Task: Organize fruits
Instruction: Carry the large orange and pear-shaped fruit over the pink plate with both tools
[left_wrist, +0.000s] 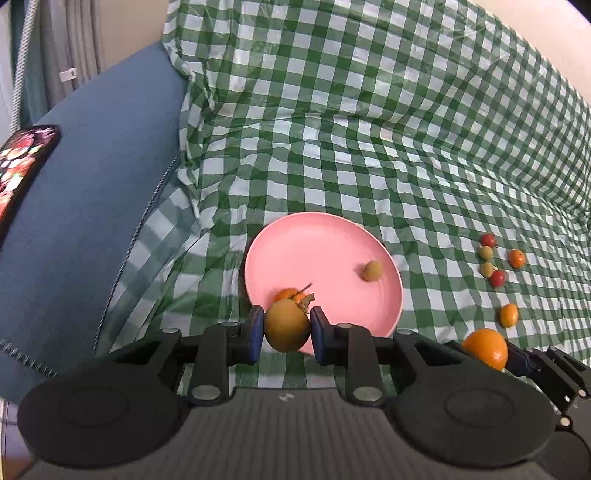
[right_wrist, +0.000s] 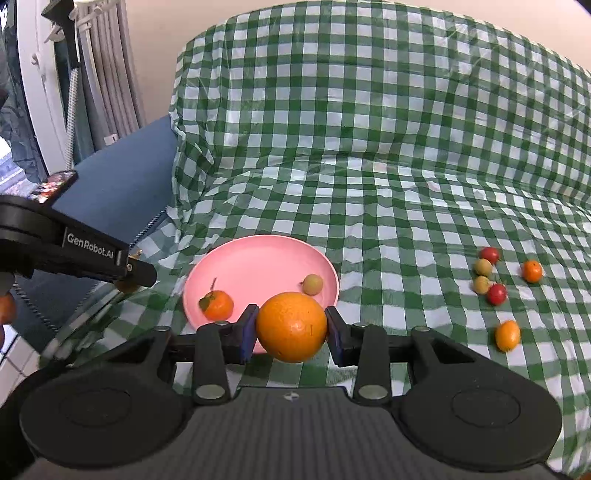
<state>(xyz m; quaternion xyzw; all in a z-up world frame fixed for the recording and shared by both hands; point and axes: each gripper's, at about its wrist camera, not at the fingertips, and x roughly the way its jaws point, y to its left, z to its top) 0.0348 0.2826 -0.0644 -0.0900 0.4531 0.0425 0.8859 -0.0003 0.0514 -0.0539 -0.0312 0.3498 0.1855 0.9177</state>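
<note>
both grippers loaded, plate just ahead

the left gripper (left_wrist: 287, 330) is clamped on a dull yellow-brown fruit (left_wrist: 286, 325) with a dry stem, and it sits at the near rim of the pink plate (left_wrist: 332, 236). the right gripper (right_wrist: 291, 328) is squeezed around a large orange (right_wrist: 291, 326), also at the plate's near edge. on the plate lie a small stemmed orange (right_wrist: 218, 304) and a greenish fruit (right_wrist: 312, 284). more small fruits are loose on the checked cloth (right_wrist: 369, 147) to the right: two red ones, two greenish ones and a small orange in a cluster (right_wrist: 491, 275), plus an oval orange one (right_wrist: 508, 335) nearer.

the step in hand looks like setting both held fruits onto the plate. to do it well, carry each one past the rim and over bare pink before letting go, and lower it close to the surface, since round fruit will likely roll. the left fruit is just beside the stemmed orange, so aim it slightly aside to avoid a knock. release one gripper at a time, as the two are near each other. the cloth is wrinkled over a soft seat, so the plate may tip if its edge is pressed.
</note>
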